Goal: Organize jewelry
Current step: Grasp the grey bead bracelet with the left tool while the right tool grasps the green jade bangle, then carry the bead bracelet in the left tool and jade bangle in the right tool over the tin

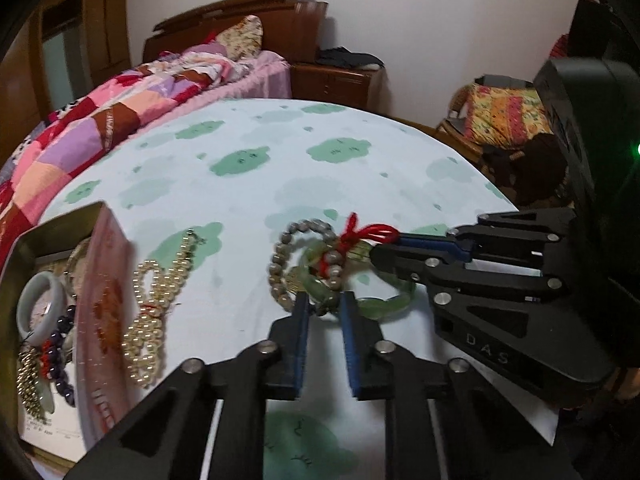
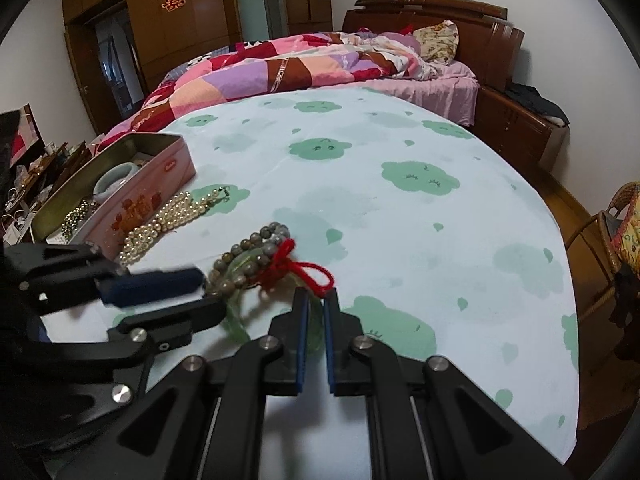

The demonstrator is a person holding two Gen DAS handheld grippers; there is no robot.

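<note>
A green jade bangle (image 1: 384, 303) lies on the table, tied by red yarn (image 1: 362, 236) to a grey bead bracelet (image 1: 280, 276). My left gripper (image 1: 325, 300) is open, its fingers on either side of the bangle's near edge. My right gripper (image 2: 315, 298) has its jaws narrowly apart around the bangle (image 2: 236, 322), beside the red yarn (image 2: 304, 274); whether it grips is unclear. It shows from the right in the left wrist view (image 1: 378, 248). A pearl necklace (image 1: 154, 304) lies beside an open pink tin (image 1: 102, 320) holding a pale bangle (image 1: 40, 304) and beads.
The round table (image 1: 260, 184) has a light cloth with green cloud prints. A bed with a patchwork quilt (image 2: 280, 68) stands behind it. A wicker chair (image 2: 616, 224) is at the right, a nightstand (image 1: 336, 80) at the back.
</note>
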